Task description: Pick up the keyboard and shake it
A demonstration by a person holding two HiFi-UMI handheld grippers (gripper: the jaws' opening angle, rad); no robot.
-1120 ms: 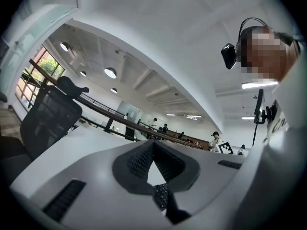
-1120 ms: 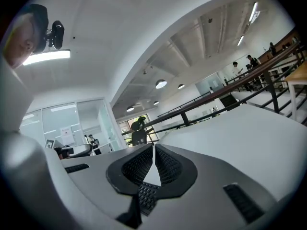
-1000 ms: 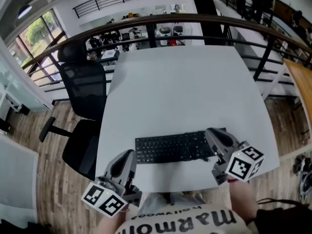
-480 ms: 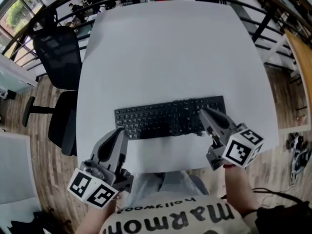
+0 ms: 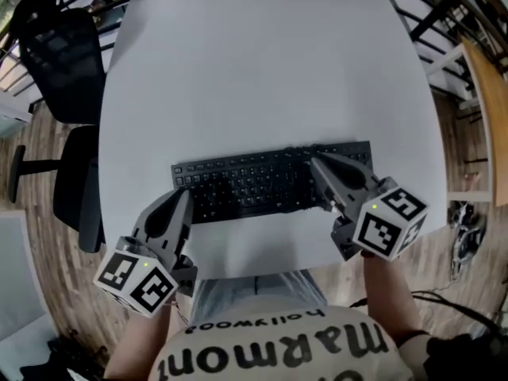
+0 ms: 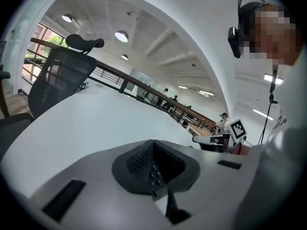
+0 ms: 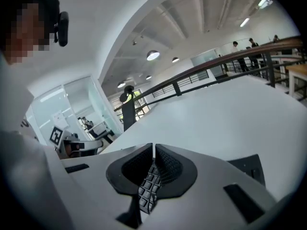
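Observation:
A black keyboard (image 5: 270, 182) lies flat near the front edge of the white table (image 5: 262, 70). My left gripper (image 5: 184, 195) is shut and empty, its tips at the keyboard's left front corner. My right gripper (image 5: 315, 163) is shut too, with nothing held, and its tips hover over the right part of the keys. In the left gripper view the jaws (image 6: 154, 145) meet, and a few keyboard keys (image 6: 156, 178) show below them. In the right gripper view the closed jaws (image 7: 153, 150) stand above a strip of keys (image 7: 148, 190). Whether either gripper touches the keyboard I cannot tell.
A black office chair (image 5: 59, 70) stands on the wooden floor left of the table. A railing and a wooden tabletop (image 5: 486, 109) lie to the right. The person's shirt (image 5: 270, 348) is against the table's front edge.
Both grippers have come down and forward to the keyboard, the left to its left front corner, the right over its right keys. The head view has tilted further down.

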